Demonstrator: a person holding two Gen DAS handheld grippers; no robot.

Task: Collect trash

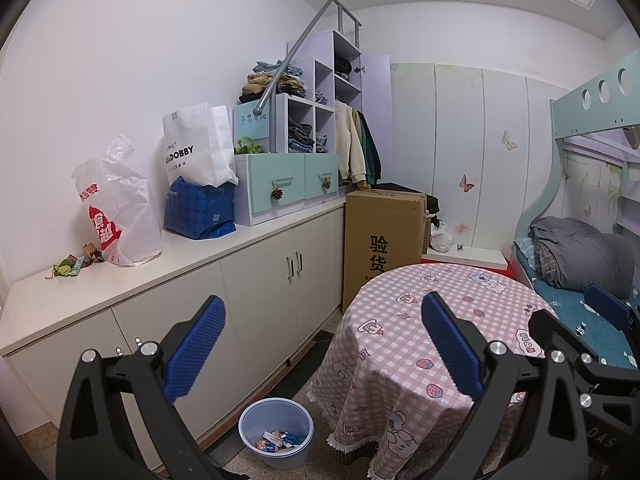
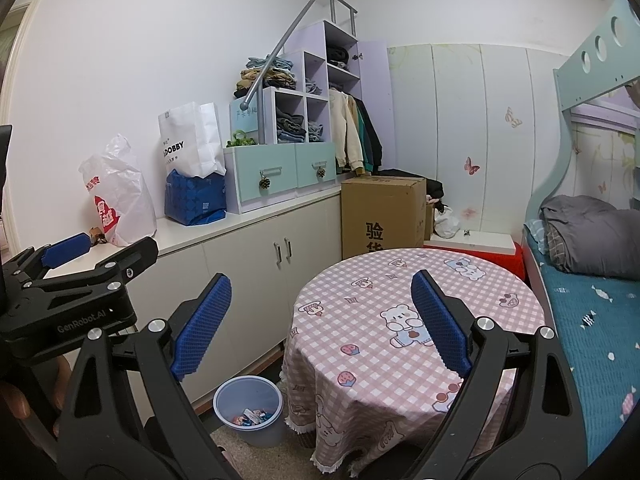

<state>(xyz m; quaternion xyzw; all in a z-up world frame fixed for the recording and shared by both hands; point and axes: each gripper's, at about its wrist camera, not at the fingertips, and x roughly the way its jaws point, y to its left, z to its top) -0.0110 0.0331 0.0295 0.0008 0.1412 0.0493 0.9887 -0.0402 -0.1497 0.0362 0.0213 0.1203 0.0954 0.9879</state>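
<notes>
Your left gripper (image 1: pixel 320 340) is nearest to the lens, with its blue pads spread wide and nothing between them. Your right gripper (image 2: pixel 320 320) is spread wide in the same way and holds nothing; in the left view it shows at the right edge, beside the left one.

Take the round table (image 2: pixel 404 280) with the pink checked cloth as your landmark. On the floor just to the left of the table stands the light blue trash bin (image 1: pixel 276 436), close to the hanging edge of the cloth. Some colourful wrappers lie at the bottom of the bin. More trash (image 1: pixel 74 264), a few crumpled wrappers, lies on the white counter (image 1: pixel 208 256) far to the left of the table, well apart from both grippers.

Just beside these wrappers stands a white plastic bag (image 1: pixel 120 216) with red print. Further along the counter, toward the table, you see a blue bag (image 1: pixel 200 208) with a white paper bag (image 1: pixel 196 148) on top of it, then a small drawer unit (image 1: pixel 288 184) with a grey handrail over it. Behind the table stands a tall cardboard box (image 1: pixel 380 240), touching the end of the counter. To the right of the table is a bunk bed (image 2: pixel 592 320) with a grey blanket (image 2: pixel 588 236), very near to the table's edge.
</notes>
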